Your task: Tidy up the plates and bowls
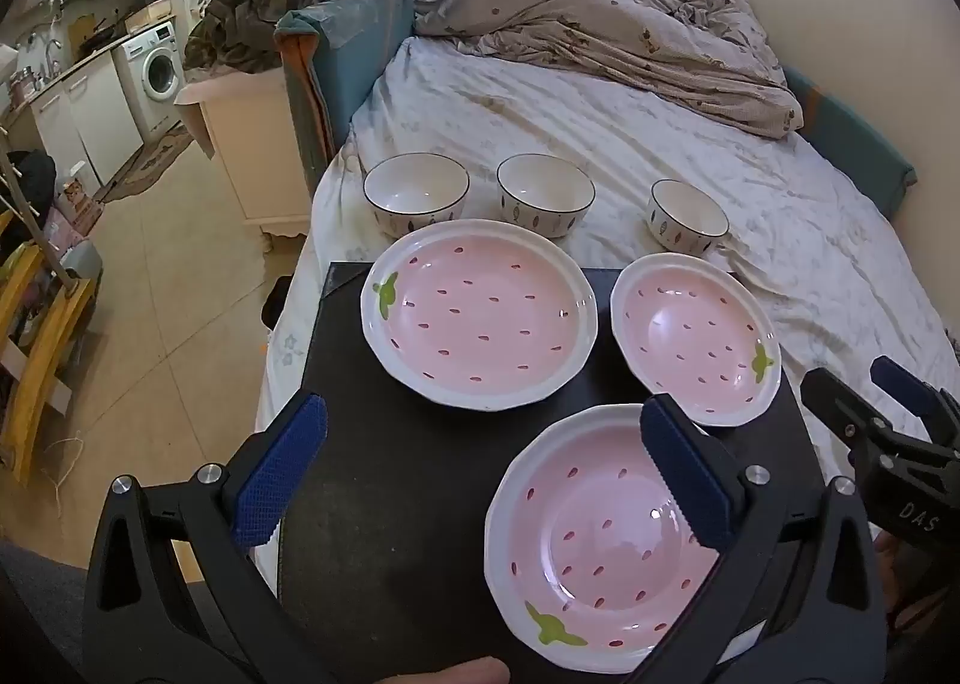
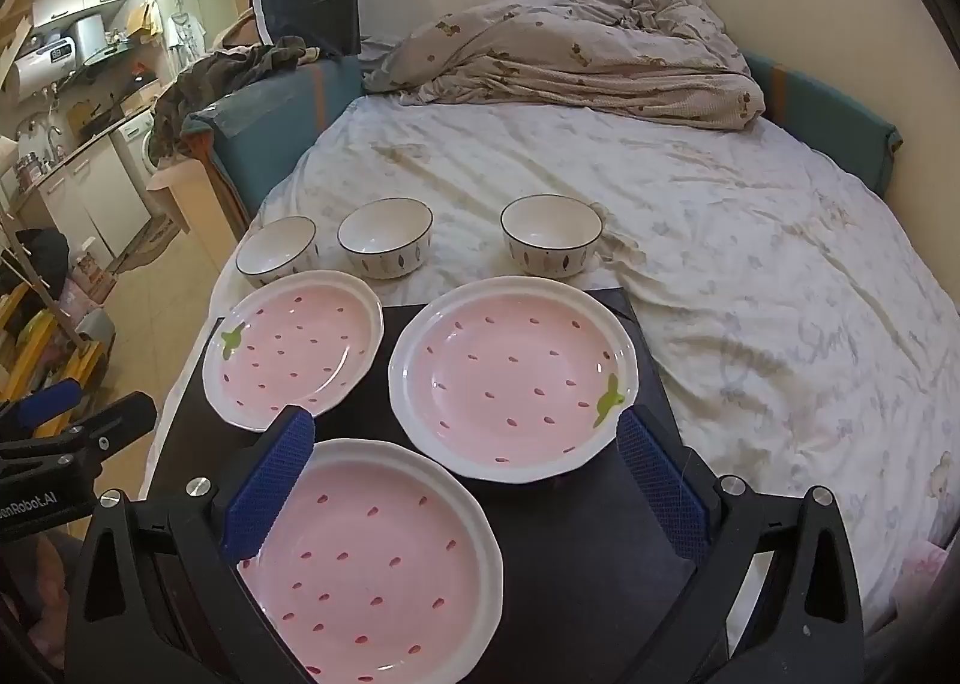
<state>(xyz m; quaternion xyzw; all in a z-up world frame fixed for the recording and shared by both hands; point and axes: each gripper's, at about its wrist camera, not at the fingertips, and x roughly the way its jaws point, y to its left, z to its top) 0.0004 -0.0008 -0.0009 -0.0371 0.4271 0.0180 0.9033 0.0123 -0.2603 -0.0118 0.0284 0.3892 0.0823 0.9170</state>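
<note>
Three pink strawberry plates lie on a black board [image 1: 372, 504] on the bed: a far left plate [image 1: 478, 314] [image 2: 293, 347], a far right plate [image 1: 695, 338] [image 2: 513, 378] and a near plate [image 1: 600, 537] [image 2: 375, 567]. Three white bowls stand behind on the sheet: left bowl [image 1: 416, 194] [image 2: 277, 250], middle bowl [image 1: 545, 192] [image 2: 385, 238], right bowl [image 1: 688, 216] [image 2: 551, 235]. My left gripper [image 1: 483, 471] is open and empty above the board, its right finger over the near plate. My right gripper [image 2: 465, 480] is open and empty above the near and far right plates.
The white bed sheet [image 2: 750, 264] spreads to the right, with a crumpled duvet [image 1: 618, 30] at the back. Left of the bed are tiled floor [image 1: 162, 288], a cream cabinet [image 1: 252, 144] and a kitchen with a washing machine [image 1: 153, 66]. The right gripper shows in the left wrist view [image 1: 888, 414].
</note>
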